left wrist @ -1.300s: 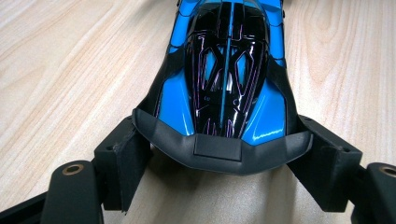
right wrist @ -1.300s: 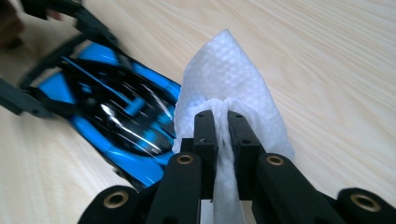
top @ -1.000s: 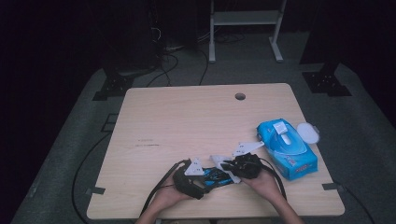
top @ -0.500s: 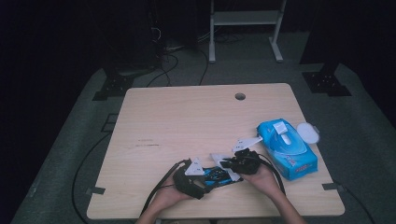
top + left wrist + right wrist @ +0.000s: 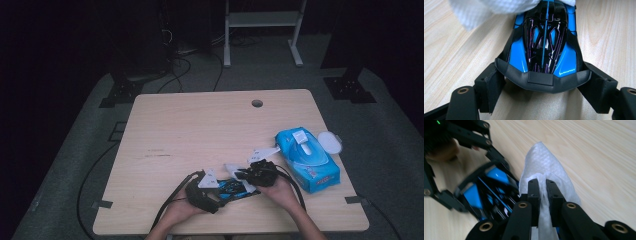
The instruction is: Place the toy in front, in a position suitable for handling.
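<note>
High view: toy car (image 5: 235,187) at near table (image 5: 200,130) edge between my grippers; wipes pack (image 5: 307,157) right.
Left gripper view: left gripper (image 5: 544,83) clamps car's sides.
Right gripper view: right gripper (image 5: 542,192) pinches wipe (image 5: 546,167) on car; I judge wiping midway.

No text I can read anywhere. The blue plastic wet-wipe pack (image 5: 309,160) on the table's right has a white label on top and small red print on its side, both too blurry to make out. The glossy blue-and-black toy car (image 5: 545,42) carries stripes only, no letters or nos.
</note>
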A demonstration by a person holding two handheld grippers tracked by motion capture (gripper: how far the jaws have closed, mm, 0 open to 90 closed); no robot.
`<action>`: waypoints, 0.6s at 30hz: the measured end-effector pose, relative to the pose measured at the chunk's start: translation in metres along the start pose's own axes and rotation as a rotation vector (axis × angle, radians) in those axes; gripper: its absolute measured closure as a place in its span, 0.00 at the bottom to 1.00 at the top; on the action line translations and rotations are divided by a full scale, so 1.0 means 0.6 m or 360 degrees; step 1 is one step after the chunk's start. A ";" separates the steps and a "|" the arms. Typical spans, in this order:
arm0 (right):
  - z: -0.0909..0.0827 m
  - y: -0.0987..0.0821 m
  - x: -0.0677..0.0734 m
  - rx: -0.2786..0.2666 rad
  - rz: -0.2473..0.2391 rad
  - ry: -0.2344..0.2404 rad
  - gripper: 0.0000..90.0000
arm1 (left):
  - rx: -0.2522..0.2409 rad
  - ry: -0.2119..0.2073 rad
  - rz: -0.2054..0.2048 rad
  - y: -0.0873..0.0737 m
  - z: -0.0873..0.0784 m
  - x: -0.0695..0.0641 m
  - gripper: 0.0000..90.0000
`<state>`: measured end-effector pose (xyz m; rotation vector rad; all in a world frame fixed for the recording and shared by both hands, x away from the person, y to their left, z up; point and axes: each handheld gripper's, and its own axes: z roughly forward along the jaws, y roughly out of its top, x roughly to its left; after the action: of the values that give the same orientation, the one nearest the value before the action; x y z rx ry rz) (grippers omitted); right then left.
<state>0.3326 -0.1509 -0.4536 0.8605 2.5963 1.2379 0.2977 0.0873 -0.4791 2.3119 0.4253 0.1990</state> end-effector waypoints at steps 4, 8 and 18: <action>-0.033 -0.029 -0.015 0.0029 0.0029 -0.0067 0.92 | -0.0002 -0.0001 0.0000 0.000 0.000 0.000 0.27; -0.063 -0.063 -0.018 0.0032 0.0086 -0.0081 0.92 | -0.0002 0.0003 -0.0003 0.000 0.000 0.000 0.27; -0.082 -0.090 -0.006 0.0028 0.0120 -0.0038 0.92 | -0.0003 0.0008 0.0001 -0.001 -0.001 0.000 0.27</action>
<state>0.2947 -0.2126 -0.4625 0.9785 2.5825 1.2169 0.2974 0.0881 -0.4793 2.3104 0.4267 0.2058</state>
